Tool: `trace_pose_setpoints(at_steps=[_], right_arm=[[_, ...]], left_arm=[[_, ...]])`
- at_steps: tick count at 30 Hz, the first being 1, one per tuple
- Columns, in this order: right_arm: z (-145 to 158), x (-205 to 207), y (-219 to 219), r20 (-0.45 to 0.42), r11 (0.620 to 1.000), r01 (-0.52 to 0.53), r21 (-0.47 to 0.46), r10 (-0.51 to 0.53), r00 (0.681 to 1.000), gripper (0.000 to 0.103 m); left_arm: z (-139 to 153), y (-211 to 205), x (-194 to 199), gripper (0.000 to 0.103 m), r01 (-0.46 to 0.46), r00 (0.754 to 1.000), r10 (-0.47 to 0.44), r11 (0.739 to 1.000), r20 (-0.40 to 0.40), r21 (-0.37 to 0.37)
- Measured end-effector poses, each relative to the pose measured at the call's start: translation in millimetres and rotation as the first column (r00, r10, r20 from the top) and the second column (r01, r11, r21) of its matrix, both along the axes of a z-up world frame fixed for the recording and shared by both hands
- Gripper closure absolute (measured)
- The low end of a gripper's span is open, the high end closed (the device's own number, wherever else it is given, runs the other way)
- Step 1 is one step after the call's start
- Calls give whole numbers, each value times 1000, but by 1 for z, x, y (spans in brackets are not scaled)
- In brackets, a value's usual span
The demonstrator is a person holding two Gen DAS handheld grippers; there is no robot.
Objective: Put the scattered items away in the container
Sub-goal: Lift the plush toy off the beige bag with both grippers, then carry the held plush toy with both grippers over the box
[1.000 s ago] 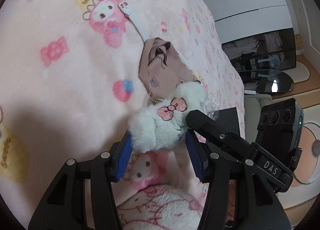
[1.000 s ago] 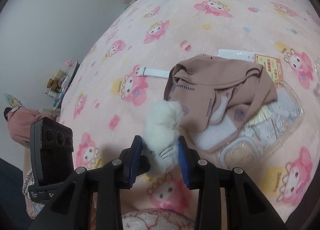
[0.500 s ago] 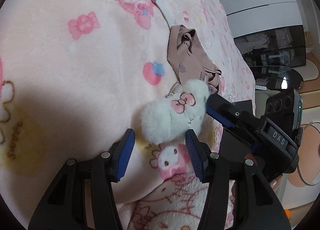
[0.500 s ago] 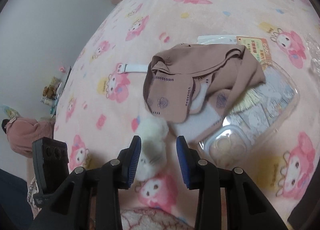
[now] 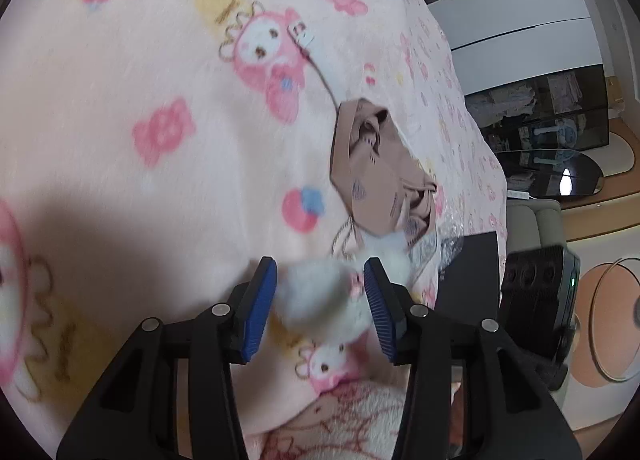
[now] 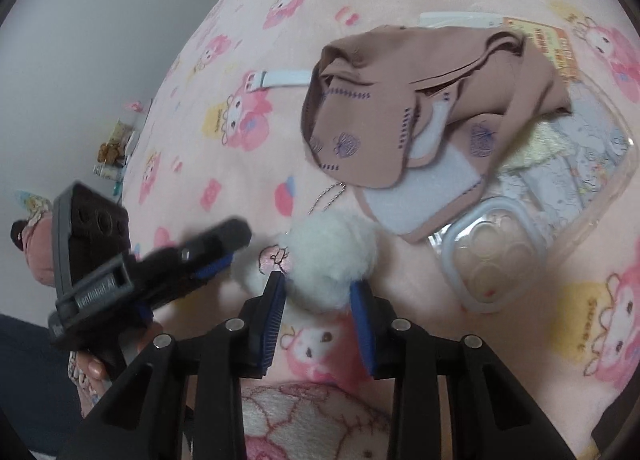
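A white fluffy plush charm (image 6: pixel 328 260) with a pink bow and a ball chain lies on the pink cartoon blanket (image 6: pixel 224 156). My left gripper (image 5: pixel 320 304) is open with the plush (image 5: pixel 328 296), blurred, between its blue pads, which do not press it. My right gripper (image 6: pixel 320 320) is open, with the plush at its fingertips. The left gripper also shows in the right wrist view (image 6: pixel 216 256), beside the plush. A brown fabric pouch (image 6: pixel 400 108) lies open just beyond, partly over a clear plastic container (image 6: pixel 592 180) holding small items.
A white strap with a buckle (image 6: pixel 280 78) lies on the blanket left of the pouch. A small clear case (image 6: pixel 494 252) sits by the container. An orange packet (image 6: pixel 556 44) lies behind the pouch. The bed edge, a black box (image 5: pixel 468 272) and floor are at right in the left wrist view.
The right gripper let go of the plush and drew back. The left gripper moved forward so the plush now sits between its open pads.
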State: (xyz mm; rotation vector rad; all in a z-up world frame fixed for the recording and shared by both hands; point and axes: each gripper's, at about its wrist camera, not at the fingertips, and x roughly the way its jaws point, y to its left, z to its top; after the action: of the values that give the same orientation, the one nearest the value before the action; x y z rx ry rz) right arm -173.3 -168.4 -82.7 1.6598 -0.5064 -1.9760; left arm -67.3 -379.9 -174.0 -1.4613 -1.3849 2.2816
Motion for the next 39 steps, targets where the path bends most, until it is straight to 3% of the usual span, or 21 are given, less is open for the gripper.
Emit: trace_pose_setpoints(at_steps=[4, 7, 11, 16, 24, 30, 39], right_arm=[[5, -12, 9, -51, 998, 47, 33, -45, 998, 73], [-2, -22, 3, -29, 1000, 25, -1, -25, 999, 73], [-9, -20, -11, -26, 1000, -16, 10, 17, 1000, 73], [16, -7, -1, -58, 1000, 5, -20, -6, 998, 75], [89, 40, 27, -188, 998, 57, -31, -62, 980, 75], [131, 84, 70, -265, 991, 129, -35, -134, 955, 75], [161, 137, 149, -342, 970, 242, -3, -229, 912, 74]], left_arm=[[-9, 9, 11, 57, 15, 1000, -15, 1000, 17, 20], [-16, 8, 9, 58, 3, 1000, -3, 1000, 16, 30], [-12, 10, 3, 58, 14, 1000, -14, 1000, 18, -13], [18, 15, 11, 58, 31, 999, -31, 999, -42, -13], [92, 49, 27, 58, 89, 982, -96, 995, -163, -52], [128, 99, 34, 55, 177, 958, -186, 982, -220, -59], [160, 193, 25, 55, 329, 904, -342, 940, -256, -94]])
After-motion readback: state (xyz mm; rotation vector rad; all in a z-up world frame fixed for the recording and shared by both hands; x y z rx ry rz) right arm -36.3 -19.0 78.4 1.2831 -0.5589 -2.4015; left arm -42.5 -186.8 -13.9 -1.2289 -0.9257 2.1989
